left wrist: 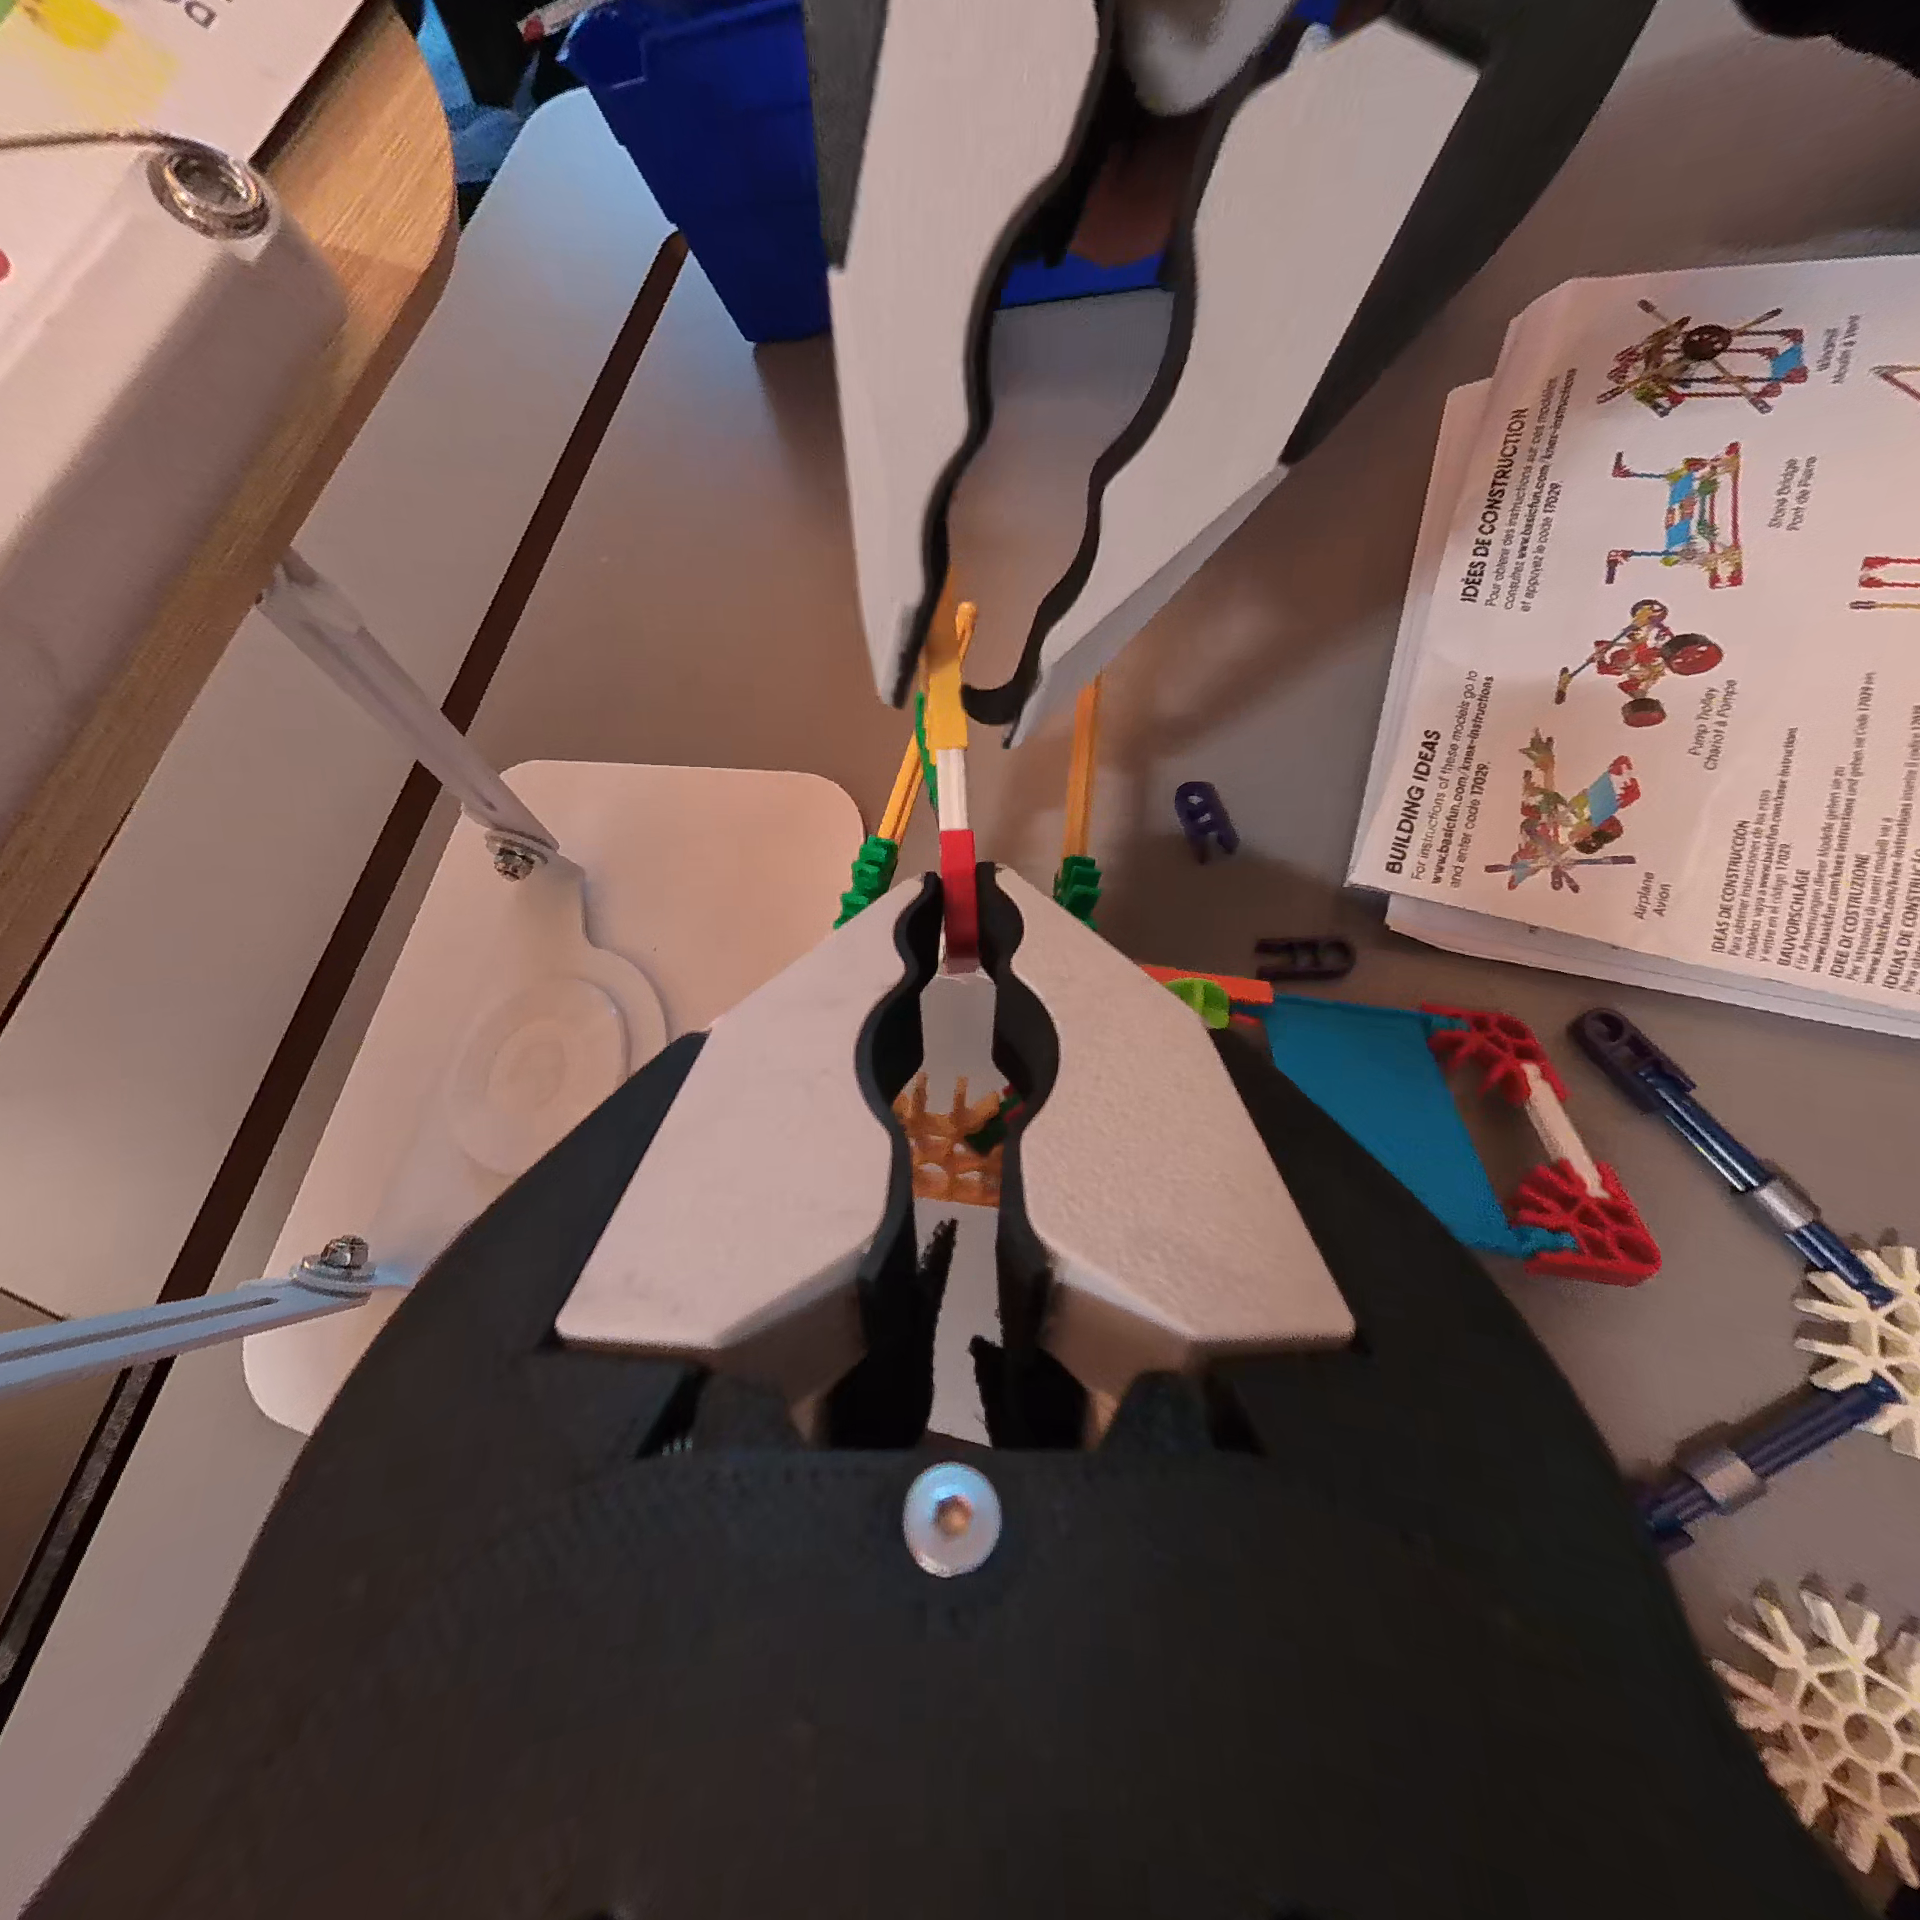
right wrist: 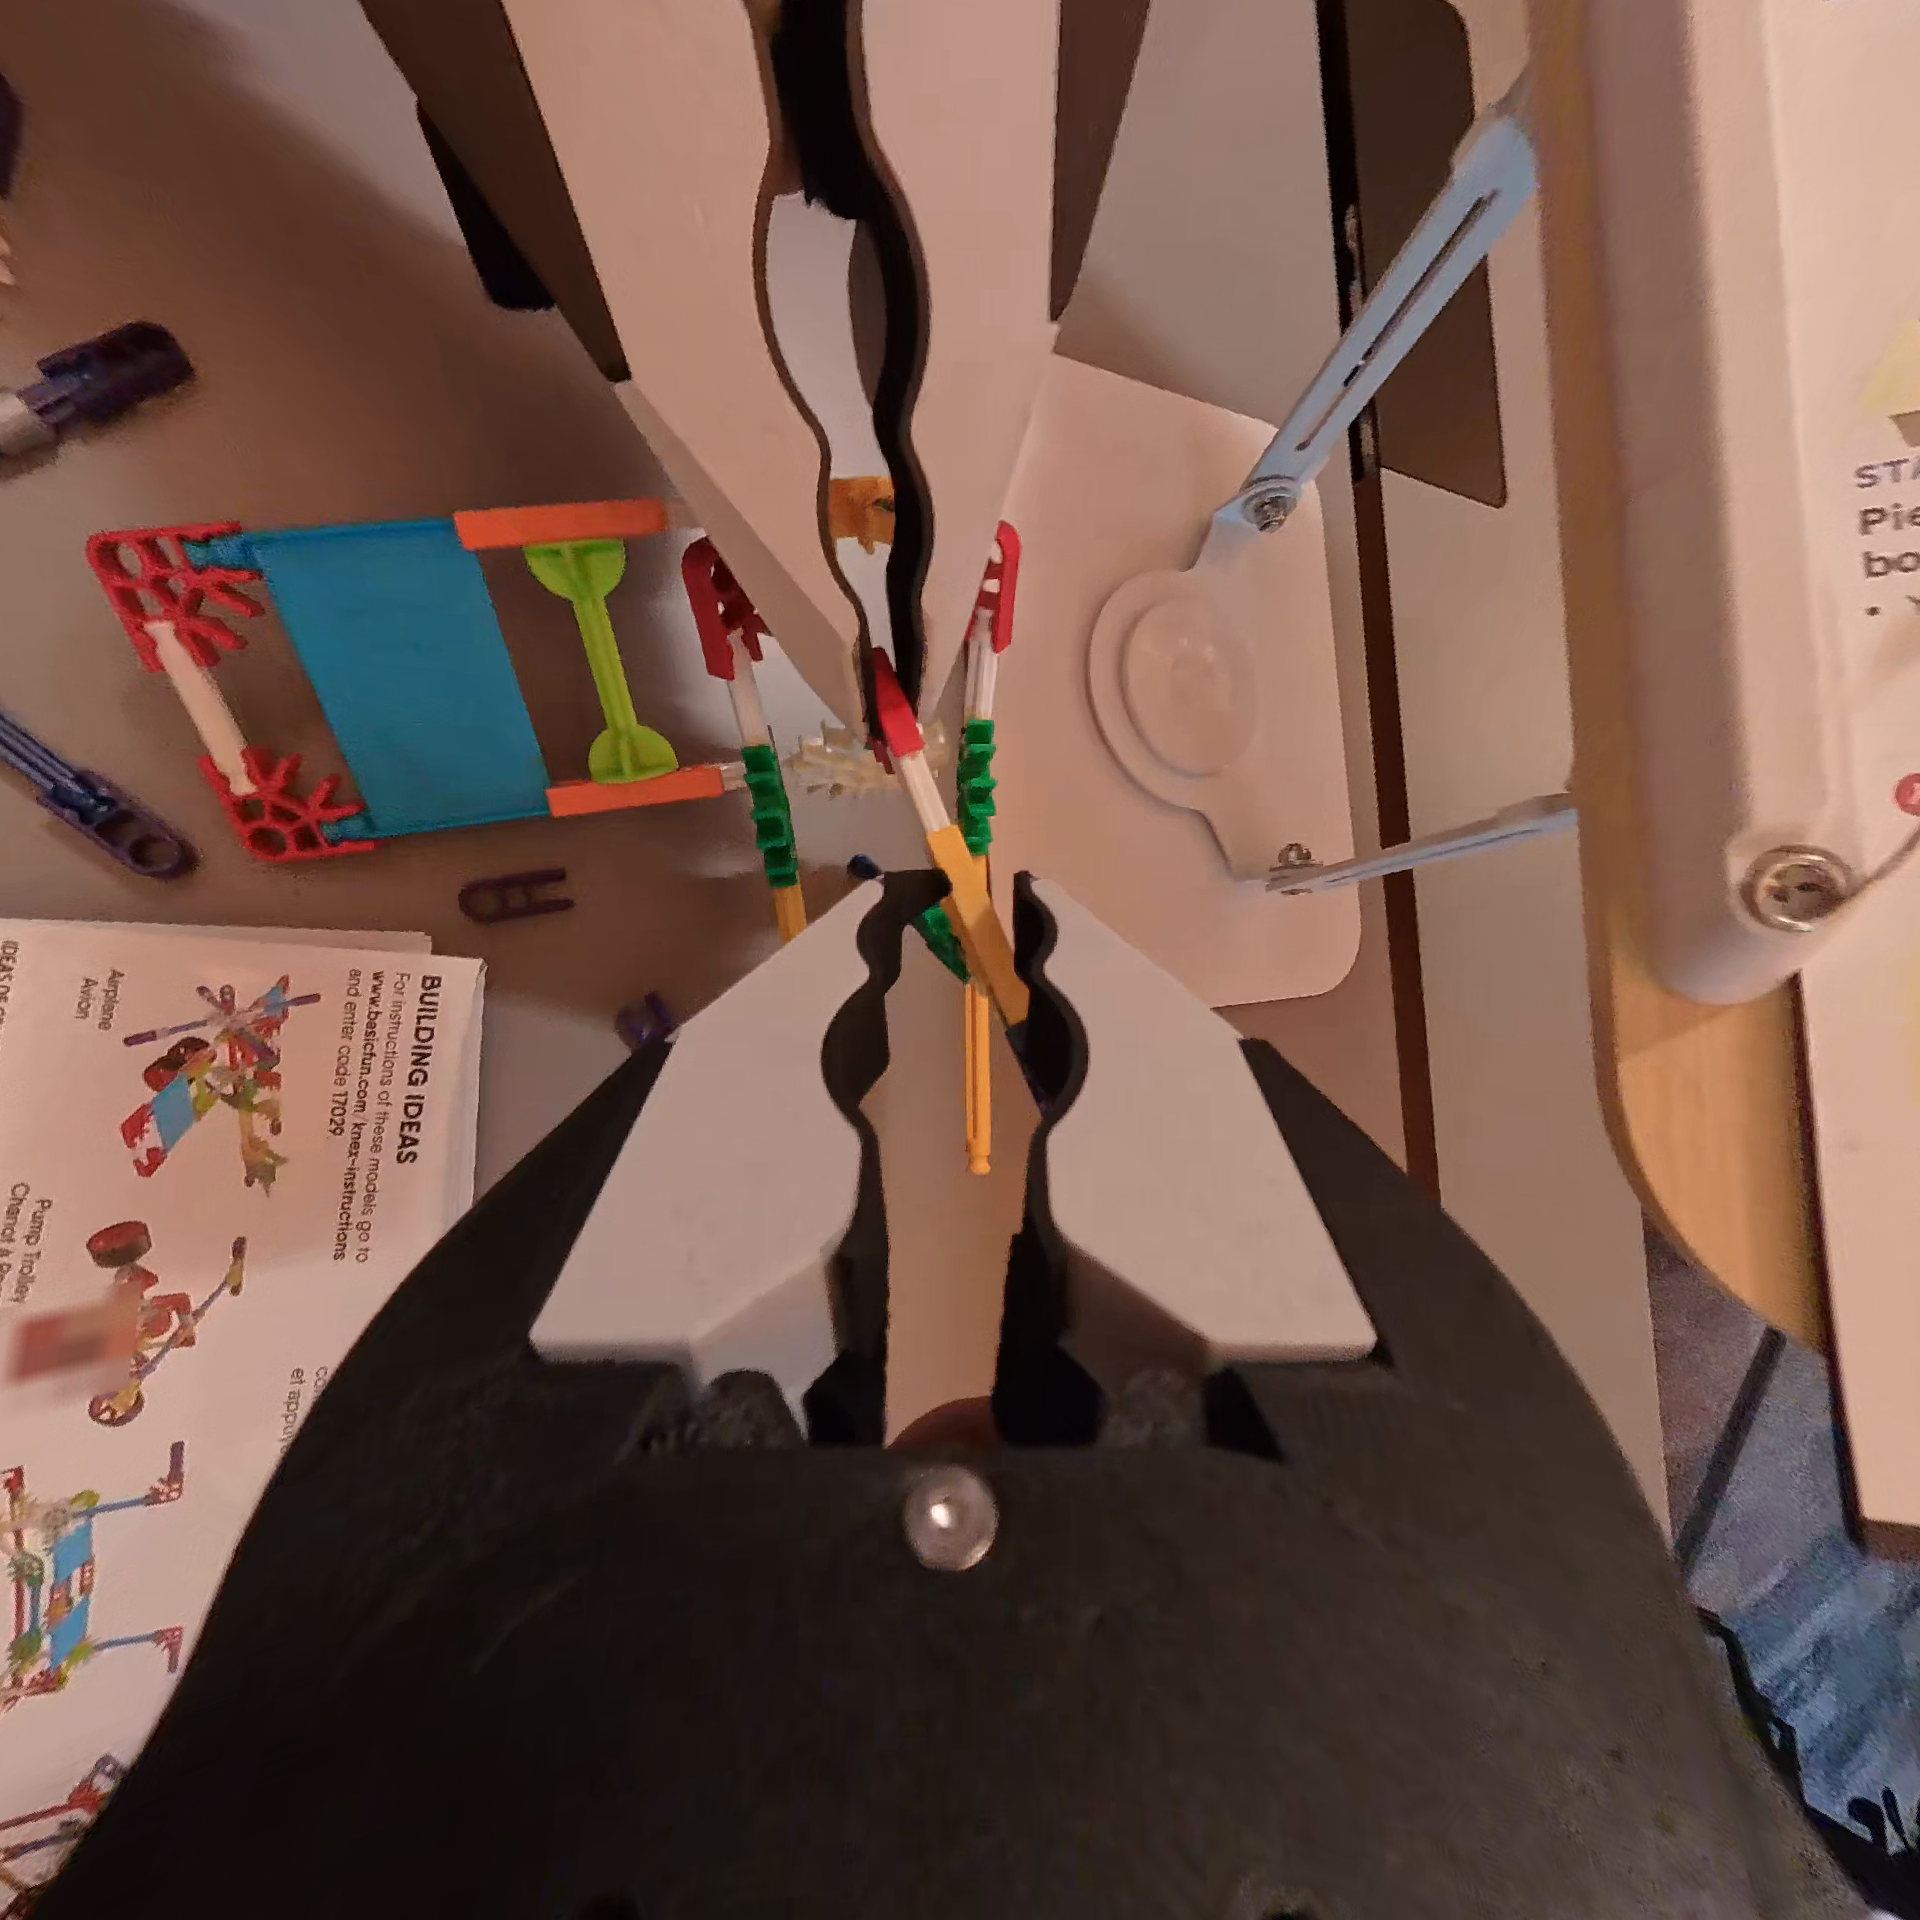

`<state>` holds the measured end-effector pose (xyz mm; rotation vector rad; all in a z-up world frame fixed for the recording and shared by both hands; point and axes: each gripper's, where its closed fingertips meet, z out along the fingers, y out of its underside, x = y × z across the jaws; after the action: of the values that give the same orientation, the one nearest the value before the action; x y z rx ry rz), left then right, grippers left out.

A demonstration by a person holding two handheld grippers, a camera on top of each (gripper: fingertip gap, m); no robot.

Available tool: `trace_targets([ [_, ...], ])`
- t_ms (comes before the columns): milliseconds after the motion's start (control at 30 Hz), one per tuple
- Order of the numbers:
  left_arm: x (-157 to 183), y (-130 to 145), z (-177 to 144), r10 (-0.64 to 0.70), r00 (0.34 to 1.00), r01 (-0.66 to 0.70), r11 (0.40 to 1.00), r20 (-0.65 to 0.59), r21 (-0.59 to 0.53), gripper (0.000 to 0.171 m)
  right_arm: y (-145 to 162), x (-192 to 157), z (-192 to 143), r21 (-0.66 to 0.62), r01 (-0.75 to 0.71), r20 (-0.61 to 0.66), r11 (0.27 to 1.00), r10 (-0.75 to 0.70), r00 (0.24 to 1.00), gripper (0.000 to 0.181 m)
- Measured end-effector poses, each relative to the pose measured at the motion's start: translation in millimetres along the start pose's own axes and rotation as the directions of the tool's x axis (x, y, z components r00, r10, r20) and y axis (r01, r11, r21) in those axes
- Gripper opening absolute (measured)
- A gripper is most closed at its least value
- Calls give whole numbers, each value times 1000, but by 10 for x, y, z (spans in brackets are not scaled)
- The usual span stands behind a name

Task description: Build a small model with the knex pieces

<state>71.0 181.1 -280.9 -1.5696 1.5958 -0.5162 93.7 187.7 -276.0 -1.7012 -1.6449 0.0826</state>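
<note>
Between your two grippers hangs one toy-rod assembly (left wrist: 954, 800): your left gripper (left wrist: 958, 914) pinches its red connector (left wrist: 958, 896); your right gripper (right wrist: 977, 925) stands parted around its yellow connector (right wrist: 971, 914), contact uncertain. Two green connectors (left wrist: 871, 873) flank it. Beside it on the table (left wrist: 675, 582) lie one blue-panel frame (right wrist: 405, 675), one instruction booklet (left wrist: 1642, 644) and two white snowflake connectors (left wrist: 1860, 1340).

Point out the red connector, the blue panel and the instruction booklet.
red connector (left wrist: 958, 902): left wrist view, its middle, in the left tool's tips.
blue panel (right wrist: 400, 670): right wrist view, panel centre.
instruction booklet (left wrist: 1662, 665): left wrist view, page middle.
</note>
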Motion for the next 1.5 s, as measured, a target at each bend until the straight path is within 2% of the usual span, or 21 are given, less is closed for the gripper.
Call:
trace_targets([
  [200, -19, 13, -51, -4, 1000, 4, 1000, -6, 7, 8, 26, -28, -1, -7, -22, 38, 1000, 23, 999, 8],
  [267, -74, 89, -86, -15, 1000, 15, 1000, -1, -19, 16, 39, -16, -3, -10, -25, 34, 1000, 25, 999, 7],
  [333, -119, 194, -103, -24, 1000, 24, 998, 4, -54, 16, 40, -6, -4, -8, -33, 33, 999, 33, 999, 5],
  [467, -211, 323, -75, -34, 999, 37, 996, 35, -87, 18, 20, -4, -10, 5, -43, 37, 999, 43, 998, 6],
  [633, -373, 296, -119, -22, 993, 29, 998, 120, -56, 26, 34, 29, -19, -2, -77, 32, 997, 77, 997, 6],
  [733, -410, 442, -116, -43, 990, 63, 988, 137, -142, 40, 30, 40, -18, 3, -102, 33, 995, 101, 994, 5],
  [833, -353, 604, -7, -61, 991, 86, 973, 120, -216, 41, 21, 49, -7, 7, -135, 38, 991, 134, 990, 6],
  [933, -240, 717, 113, -100, 992, 116, 960, 73, -253, 38, 24, 49, 15, 2, -152, 37, 988, 152, 988, 5],
  [1200, -234, 806, 279, -123, 988, 143, 953, 90, -266, 13, -58, 22, 51, 27, -182, 48, 983, 180, 982, 5],
  [1500, -399, 712, 211, -307, 947, 318, 938, 95, -138, 3, -93, 10, 8, 33, -190, 56, 981, 188, 981, 6],
])
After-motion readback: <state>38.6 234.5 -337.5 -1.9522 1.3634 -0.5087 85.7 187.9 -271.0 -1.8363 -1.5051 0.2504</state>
